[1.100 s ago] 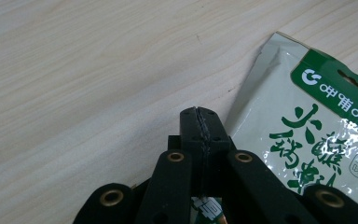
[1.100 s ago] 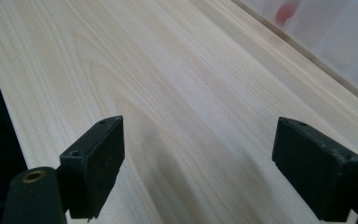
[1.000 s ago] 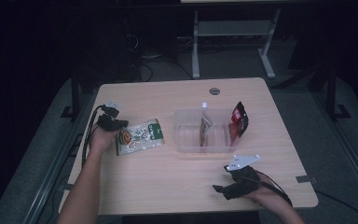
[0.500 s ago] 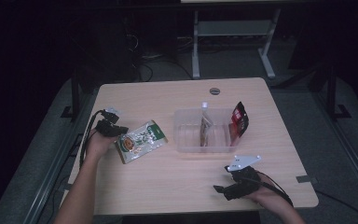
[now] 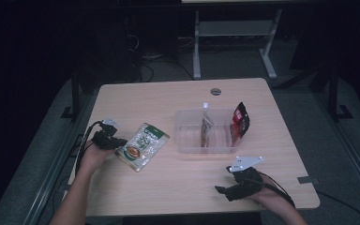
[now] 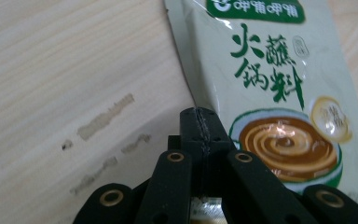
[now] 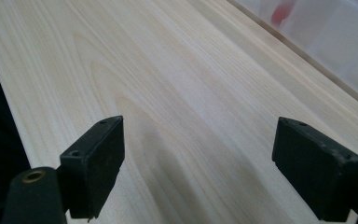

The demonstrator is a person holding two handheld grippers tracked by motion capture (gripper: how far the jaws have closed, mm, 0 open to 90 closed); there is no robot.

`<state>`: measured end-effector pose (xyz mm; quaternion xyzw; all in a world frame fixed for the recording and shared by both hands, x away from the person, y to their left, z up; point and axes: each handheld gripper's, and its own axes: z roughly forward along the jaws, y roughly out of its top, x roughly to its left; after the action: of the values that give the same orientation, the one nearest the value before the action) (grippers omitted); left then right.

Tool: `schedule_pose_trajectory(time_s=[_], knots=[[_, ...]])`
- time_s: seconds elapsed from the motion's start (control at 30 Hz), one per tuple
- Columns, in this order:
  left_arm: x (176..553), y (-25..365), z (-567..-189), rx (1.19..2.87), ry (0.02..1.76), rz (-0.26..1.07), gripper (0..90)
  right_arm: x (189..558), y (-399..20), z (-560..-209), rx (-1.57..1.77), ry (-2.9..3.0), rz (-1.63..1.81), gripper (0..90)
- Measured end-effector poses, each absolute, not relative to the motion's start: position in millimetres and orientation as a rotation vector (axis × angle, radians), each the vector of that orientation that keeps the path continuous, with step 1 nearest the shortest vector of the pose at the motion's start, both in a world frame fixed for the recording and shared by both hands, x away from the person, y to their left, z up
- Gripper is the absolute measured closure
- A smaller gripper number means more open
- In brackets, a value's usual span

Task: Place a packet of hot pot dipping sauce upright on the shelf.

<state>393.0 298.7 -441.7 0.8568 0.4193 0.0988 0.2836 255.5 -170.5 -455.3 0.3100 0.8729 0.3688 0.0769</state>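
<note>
A pale green sauce packet [image 5: 143, 145] with a brown swirl picture lies tilted on the wooden table [image 5: 159, 98], left of centre. My left gripper [image 5: 114, 142] is shut on the packet's left edge. In the left gripper view the black jaws [image 6: 200, 122] meet tightly over the edge of the packet [image 6: 270, 93]. My right gripper [image 5: 221, 191] rests near the table's front right, pointing left. Its jaws stand wide apart [image 7: 200, 168] over bare wood, holding nothing.
A clear plastic tub [image 5: 187, 140] sits right of centre with a slim packet [image 5: 206, 129] inside. A red and black pouch [image 5: 240, 119] leans at its right end. The tub's wall [image 7: 335, 37] is at the top right of the right gripper view. A round grommet [image 5: 215, 91] is near the far edge.
My left hand has drawn toward the near edge with the green packet, and the packet has swung to a steeper diagonal. The right gripper has stayed still.
</note>
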Motion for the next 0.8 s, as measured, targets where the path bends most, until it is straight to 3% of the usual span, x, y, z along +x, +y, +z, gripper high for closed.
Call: schedule_pose_trajectory(time_s=[0.07, 0.17, 0.53, 0.8], knots=[[388.3, 302.4, -437.4, 2.26, 1.138, 0.287, 88.1, 255.1, -171.0, -454.8, 0.926, 2.615, 1.104, 16.4], [381.9, 306.4, -430.4, 2.203, 1.157, 0.286, 78.2, 254.4, -172.2, -453.8, 0.928, 2.611, 1.106, 16.4], [350.5, 291.4, -428.9, 2.206, 1.1, 0.283, 32.9, 253.8, -170.8, -453.9, 0.919, 2.619, 1.099, 16.4], [356.6, 281.1, -441.1, 2.226, 1.086, 0.332, 17.5, 254.8, -171.0, -455.0, 0.915, 2.625, 1.098, 16.4]])
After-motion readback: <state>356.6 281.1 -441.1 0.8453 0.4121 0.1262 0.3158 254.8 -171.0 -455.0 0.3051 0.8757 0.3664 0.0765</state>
